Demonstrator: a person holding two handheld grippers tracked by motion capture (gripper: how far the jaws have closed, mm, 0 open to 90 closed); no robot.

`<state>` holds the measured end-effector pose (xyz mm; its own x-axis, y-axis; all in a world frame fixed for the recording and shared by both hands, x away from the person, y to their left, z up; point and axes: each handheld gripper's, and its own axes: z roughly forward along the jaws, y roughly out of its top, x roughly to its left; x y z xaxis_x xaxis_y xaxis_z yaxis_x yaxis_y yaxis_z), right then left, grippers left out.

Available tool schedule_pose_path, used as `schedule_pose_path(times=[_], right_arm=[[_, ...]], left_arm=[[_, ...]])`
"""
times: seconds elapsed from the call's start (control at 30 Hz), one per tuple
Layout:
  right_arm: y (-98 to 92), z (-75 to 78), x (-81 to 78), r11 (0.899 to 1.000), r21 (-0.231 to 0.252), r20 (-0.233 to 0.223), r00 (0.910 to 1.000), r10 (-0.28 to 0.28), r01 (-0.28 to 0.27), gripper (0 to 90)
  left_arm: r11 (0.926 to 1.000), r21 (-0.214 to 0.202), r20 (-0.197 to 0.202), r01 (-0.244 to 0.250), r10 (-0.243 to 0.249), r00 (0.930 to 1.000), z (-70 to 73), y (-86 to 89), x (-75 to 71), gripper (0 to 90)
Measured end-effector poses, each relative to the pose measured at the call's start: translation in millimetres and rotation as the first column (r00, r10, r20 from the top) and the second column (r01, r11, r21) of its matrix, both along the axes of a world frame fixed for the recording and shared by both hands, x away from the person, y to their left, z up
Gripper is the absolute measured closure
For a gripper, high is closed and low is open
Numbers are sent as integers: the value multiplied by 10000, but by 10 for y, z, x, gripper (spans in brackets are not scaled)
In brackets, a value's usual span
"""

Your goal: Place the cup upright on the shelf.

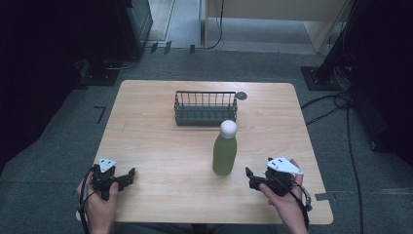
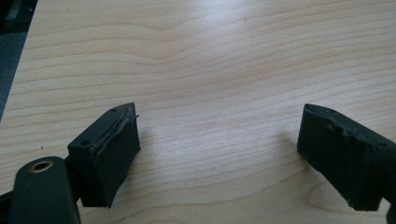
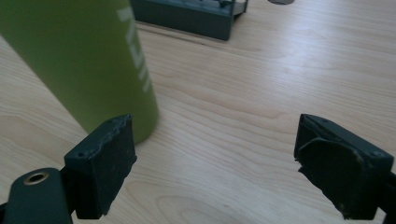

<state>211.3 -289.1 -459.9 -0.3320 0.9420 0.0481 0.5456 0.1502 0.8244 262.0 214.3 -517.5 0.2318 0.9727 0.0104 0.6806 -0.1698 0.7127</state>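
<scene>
Left hand (image 1: pixel 100 202) enters from bottom edge, near front left corner of tabletop, gripping left gripper (image 1: pixel 127 176). Jaws wide apart, pointing right, nothing between them, low over wood. Right hand (image 1: pixel 285 197) enters near front right corner, gripping right gripper (image 1: pixel 250 176). Jaws wide apart, pointing left, nothing between them. Grey plate atop each gripper. Cables trail back along both wrists.

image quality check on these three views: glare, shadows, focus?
High view: room edges nearly black, table evenly lit, bottle sharp. Left gripper view: bright glare patch on the wood up top, soft shadows by the jaws. Right gripper view: bottle close and soft, its white lettering blurred.
</scene>
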Motion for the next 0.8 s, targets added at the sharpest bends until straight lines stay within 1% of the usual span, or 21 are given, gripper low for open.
schedule_pose_path(times=[0.07, 0.17, 0.2, 0.23, 0.27, 0.37, 0.4, 0.43, 0.6, 0.63, 0.7, 0.8], right_arm=[[92, 29, 5, 9996, 116, 32, 9996, 265, -265, 127], [183, 50, 17, 9984, 245, 57, 9987, 508, -509, 127], [183, 50, 17, 9984, 245, 57, 9987, 508, -509, 127], [244, 60, 23, 9974, 295, 61, 9978, 657, -659, 126], [244, 60, 23, 9974, 295, 61, 9978, 657, -659, 126], [352, 72, 42, 9944, 475, 56, 9955, 941, -942, 127], [352, 72, 42, 9944, 475, 56, 9955, 941, -942, 127], [400, 76, 55, 9929, 478, 78, 9941, 1085, -1088, 127], [486, 80, 83, 9902, 547, 71, 9917, 1282, -1284, 128], [526, 83, 100, 9885, 602, 84, 9903, 1384, -1387, 129], [536, 85, 104, 9884, 631, 90, 9904, 1382, -1385, 129], [604, 105, 138, 9855, 743, 165, 9883, 1519, -1527, 131]], left_arm=[[10000, -11, 0, -9, 9, 10000, 0, 1, 0, 135], [10000, -14, 3, -14, 14, 10000, 0, 0, 0, 135], [10000, -14, 3, -14, 14, 10000, 0, 0, 0, 135], [10000, -21, 9, -20, 20, 10000, -1, 0, 1, 134], [10000, -22, 10, -20, 20, 10000, -1, 0, 1, 134], [10000, -27, 12, -23, 23, 10000, -1, -1, 1, 135], [10000, -27, 12, -23, 23, 10000, -1, -1, 1, 135], [10000, -24, 11, -22, 22, 10000, -1, -1, 1, 135], [10000, -14, 5, -17, 17, 10000, 0, 0, 0, 135], [10000, -20, 11, -23, 23, 10000, -1, -1, 1, 135], [10000, -21, 10, -23, 23, 10000, -1, -1, 1, 134], [10000, -17, 8, -20, 20, 10000, -1, 0, 0, 135]])
